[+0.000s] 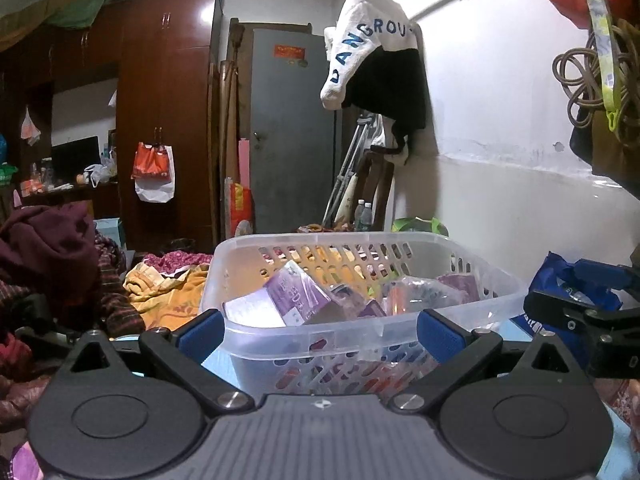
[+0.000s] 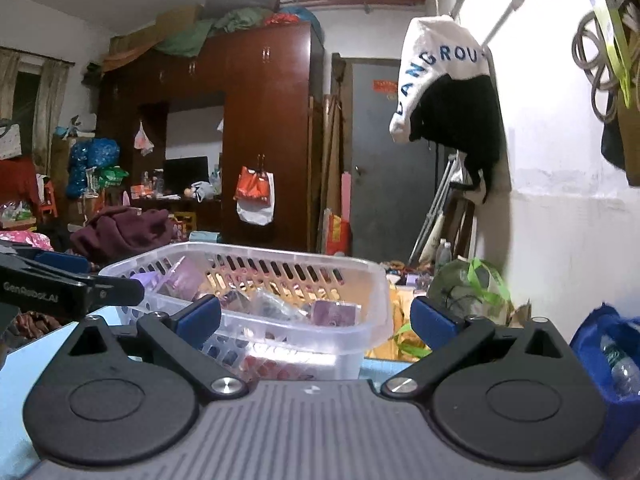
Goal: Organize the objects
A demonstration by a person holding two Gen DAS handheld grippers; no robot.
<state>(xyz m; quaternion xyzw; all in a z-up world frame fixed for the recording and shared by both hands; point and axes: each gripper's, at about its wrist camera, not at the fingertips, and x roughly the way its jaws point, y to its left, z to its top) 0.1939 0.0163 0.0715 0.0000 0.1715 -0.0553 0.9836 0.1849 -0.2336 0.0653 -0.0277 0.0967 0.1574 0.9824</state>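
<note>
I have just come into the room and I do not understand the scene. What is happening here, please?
A person holds a two-finger gripper in each hand, tidying things. Both the left gripper and the right gripper are open and hold nothing. In front of them a clear plastic basket stands on a light blue surface, already holding a purple box and other small packets. A blue bag with a water bottle sits to the right.

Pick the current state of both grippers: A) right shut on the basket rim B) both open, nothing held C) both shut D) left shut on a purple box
B: the left gripper and right gripper both show blue fingers spread wide with nothing between them, each in front of the clear basket, where the purple box lies.
</note>
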